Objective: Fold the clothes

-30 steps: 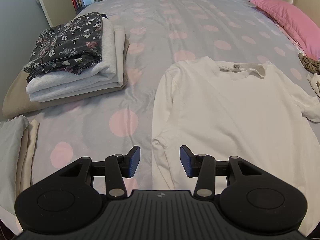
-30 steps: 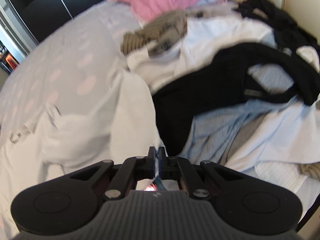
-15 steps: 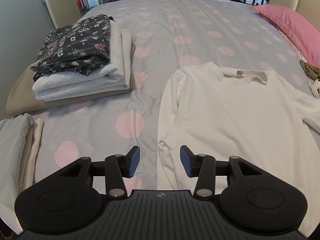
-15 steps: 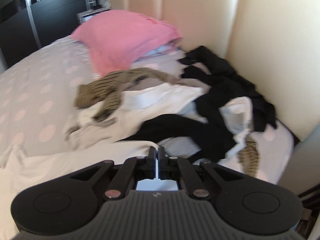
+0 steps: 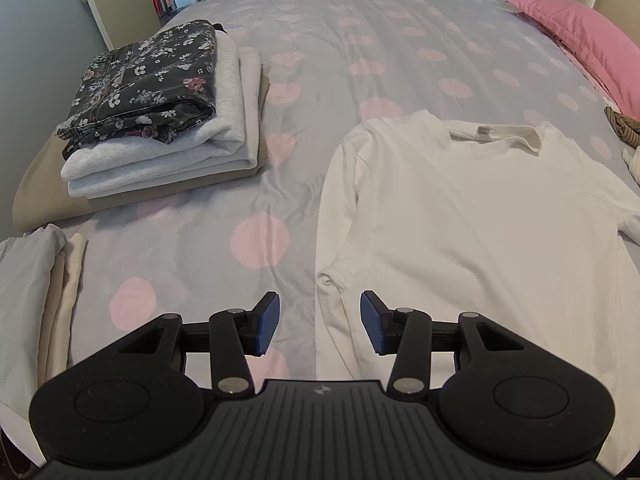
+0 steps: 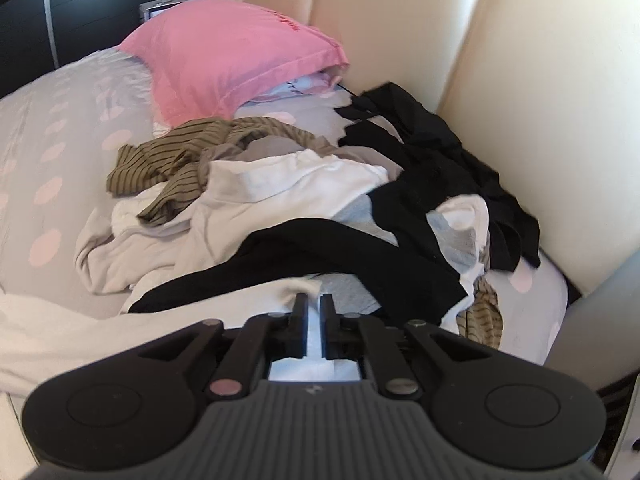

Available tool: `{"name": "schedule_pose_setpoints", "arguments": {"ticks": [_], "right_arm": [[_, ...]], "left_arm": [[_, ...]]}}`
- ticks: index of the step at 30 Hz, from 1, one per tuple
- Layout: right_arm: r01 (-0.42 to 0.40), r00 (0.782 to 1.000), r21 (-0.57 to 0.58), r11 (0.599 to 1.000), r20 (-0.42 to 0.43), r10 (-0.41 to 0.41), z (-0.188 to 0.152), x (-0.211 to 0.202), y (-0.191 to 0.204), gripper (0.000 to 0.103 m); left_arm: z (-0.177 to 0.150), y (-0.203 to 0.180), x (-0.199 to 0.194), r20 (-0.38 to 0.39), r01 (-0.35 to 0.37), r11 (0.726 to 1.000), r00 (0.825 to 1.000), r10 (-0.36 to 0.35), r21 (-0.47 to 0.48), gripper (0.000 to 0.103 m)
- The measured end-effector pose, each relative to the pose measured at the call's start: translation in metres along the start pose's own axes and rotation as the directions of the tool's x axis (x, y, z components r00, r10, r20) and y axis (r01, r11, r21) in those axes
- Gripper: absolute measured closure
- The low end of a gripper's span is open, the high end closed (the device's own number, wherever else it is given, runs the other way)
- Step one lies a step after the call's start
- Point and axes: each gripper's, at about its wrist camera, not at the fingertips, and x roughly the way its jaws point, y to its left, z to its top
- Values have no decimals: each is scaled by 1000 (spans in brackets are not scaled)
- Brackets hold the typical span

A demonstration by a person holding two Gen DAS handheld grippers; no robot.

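Note:
A white long-sleeved shirt lies flat on the dotted bed cover, collar toward the far side. My left gripper hovers open over the shirt's left edge, just past the folded-in sleeve cuff, with nothing between its pads. In the right wrist view my right gripper has its jaws opening, a narrow gap between them. The end of the shirt's white sleeve bunches at the fingertips, and the pads no longer press on it.
A stack of folded clothes with a floral piece on top sits at the back left. More folded pieces lie at the near left edge. A heap of unfolded clothes lies by the pink pillow and the cream headboard.
The right gripper rose and tilted up with the white sleeve, so its view swung from the clothes heap toward the headboard, and its jaws have parted slightly. The left gripper kept still and open.

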Motion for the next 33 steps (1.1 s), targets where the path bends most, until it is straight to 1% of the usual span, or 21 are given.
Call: {"name": "schedule_pose_setpoints", "arguments": {"ticks": [2, 4, 6, 8, 10, 12, 15, 17, 19, 23, 26, 29, 30, 33], "right_arm": [[-11, 1000, -40, 999, 14, 11, -3, -6, 10, 90], [-25, 999, -77, 997, 28, 28, -6, -14, 20, 78], [-42, 998, -127, 991, 44, 48, -10, -23, 33, 72], [-62, 996, -179, 982, 55, 73, -16, -33, 48, 71], [-113, 991, -231, 966, 45, 127, -27, -43, 65, 68], [-176, 981, -286, 942, 24, 191, -43, -53, 86, 65], [-294, 953, -364, 884, -41, 301, -76, -66, 122, 63], [-375, 925, -402, 835, -100, 367, -101, -73, 147, 62], [-448, 892, -434, 782, -158, 424, -127, -79, 173, 62], [-545, 835, -488, 682, -242, 494, -175, -88, 220, 57], [-591, 801, -514, 622, -285, 526, -203, -94, 249, 56], [-622, 775, -531, 576, -312, 549, -227, -102, 270, 53], [-627, 770, -536, 565, -319, 552, -234, -103, 275, 52], [-624, 772, -561, 544, -337, 538, -250, -101, 285, 52]], "left_arm": [[0, -1, -1, 3, 0, 1000, 1000, 0, 4, 60], [-1, -1, -2, 6, 3, 1000, 1000, -3, 5, 60], [-1, -1, -4, 11, 4, 1000, 1000, -4, 4, 60], [-2, 0, -6, 15, 4, 1000, 1000, -4, 0, 60], [-4, 1, -7, 17, 3, 1000, 1000, -3, -7, 60], [-7, 3, -9, 12, 5, 1000, 1000, -5, -14, 60], [-14, 5, -9, -3, 19, 1000, 1000, -19, -22, 60], [-20, 5, -9, -14, 23, 999, 1000, -24, -27, 60], [-27, 6, -7, -26, 19, 999, 999, -20, -31, 60], [-46, 10, 5, -78, 5, 999, 997, -8, -41, 56], [-63, 13, 15, -126, -3, 999, 992, -3, -45, 56], [-85, 17, 24, -179, 16, 998, 984, -27, -61, 55], [-93, 19, 26, -196, 23, 997, 980, -36, -69, 54], [-114, 21, 31, -239, 43, 995, 969, -62, -87, 52]]}}
